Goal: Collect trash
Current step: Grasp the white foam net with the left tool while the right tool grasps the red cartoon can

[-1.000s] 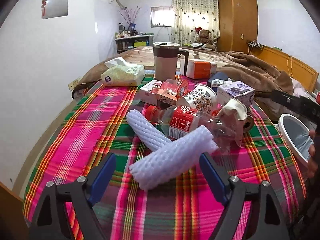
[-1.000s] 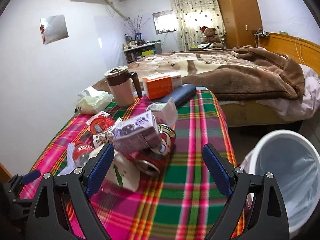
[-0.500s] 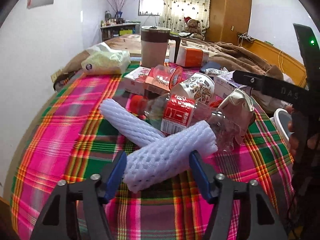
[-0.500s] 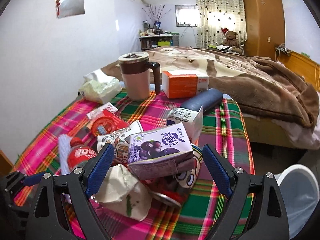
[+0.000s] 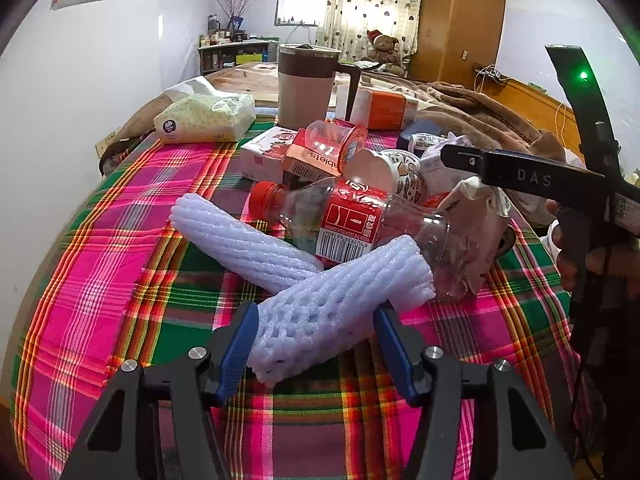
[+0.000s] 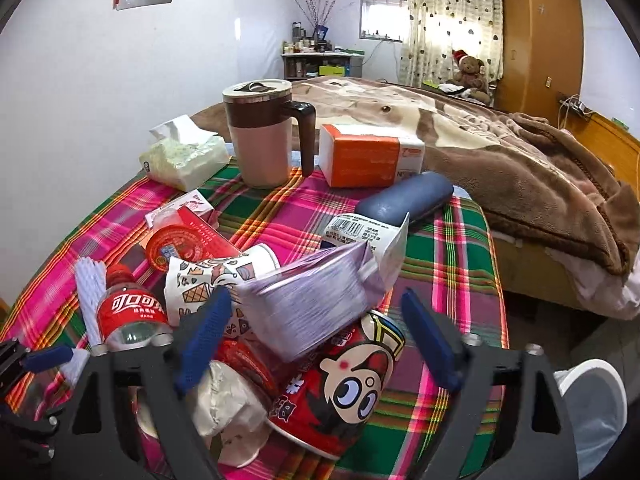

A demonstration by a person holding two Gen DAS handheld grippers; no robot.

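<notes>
A heap of trash lies on the plaid tablecloth (image 5: 100,280). My left gripper (image 5: 314,330) has its blue fingers against both sides of a white foam net sleeve (image 5: 340,304). A second foam sleeve (image 5: 240,240) and a red-labelled clear bottle (image 5: 348,224) lie behind it. My right gripper (image 6: 316,344) is open, its fingers either side of a purple drink carton (image 6: 312,300) that rests on a red cartoon can (image 6: 344,392). A printed paper cup (image 6: 208,280) and a crumpled paper cup (image 6: 224,404) lie to its left.
A brown lidded mug (image 6: 264,136), a tissue pack (image 6: 184,160), an orange box (image 6: 372,156) and a dark blue case (image 6: 404,200) stand at the table's far end. A white bin (image 6: 592,400) stands on the floor at the right. A bed with a brown blanket lies beyond.
My left gripper moved forward and closed in on the foam sleeve. My right gripper swung from the bin toward the heap and came down around the purple carton.
</notes>
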